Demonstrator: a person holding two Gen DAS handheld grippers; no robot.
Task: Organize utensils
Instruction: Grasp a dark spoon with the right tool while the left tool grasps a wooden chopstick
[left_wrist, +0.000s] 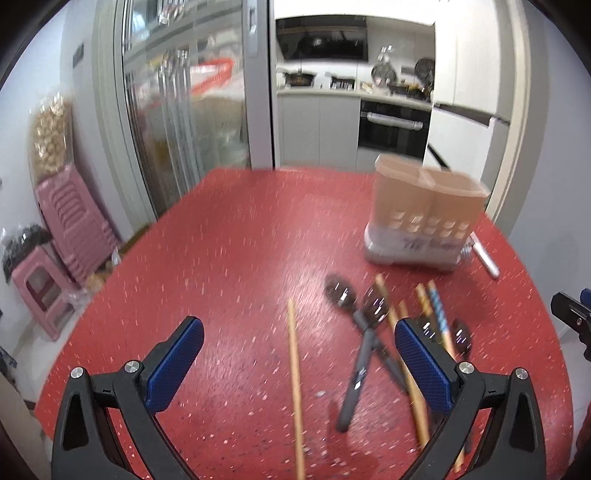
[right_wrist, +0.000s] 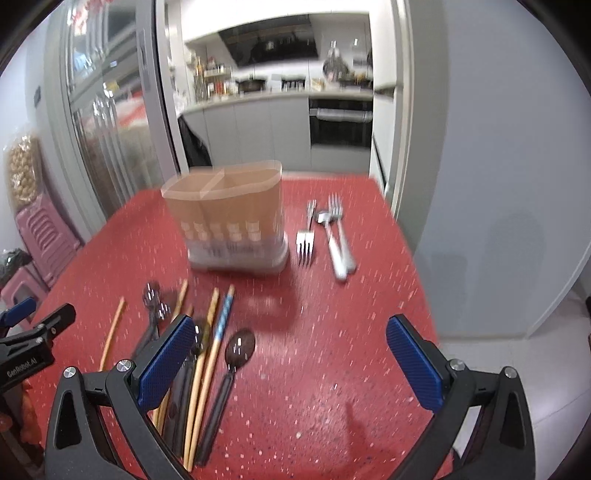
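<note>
So nothing picked yet. My left gripper (left_wrist: 299, 362) and right gripper (right_wrist: 290, 354) both hang released and empty over the red tabletop (left_wrist: 229, 236). Holder (right_wrist: 231, 225) stands empty; chopsticks (right_wrist: 207, 354) and dark spoons (right_wrist: 236, 350) lie in front of it, forks (right_wrist: 334, 232) just right. Next, I'd guess: clamp one chopstick (left_wrist: 295, 380), drop it in.

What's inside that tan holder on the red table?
The tan holder shows a divider between compartments, and nothing pokes above its rim. Its walls hide the lower inside, so short items cannot be ruled out.
</note>
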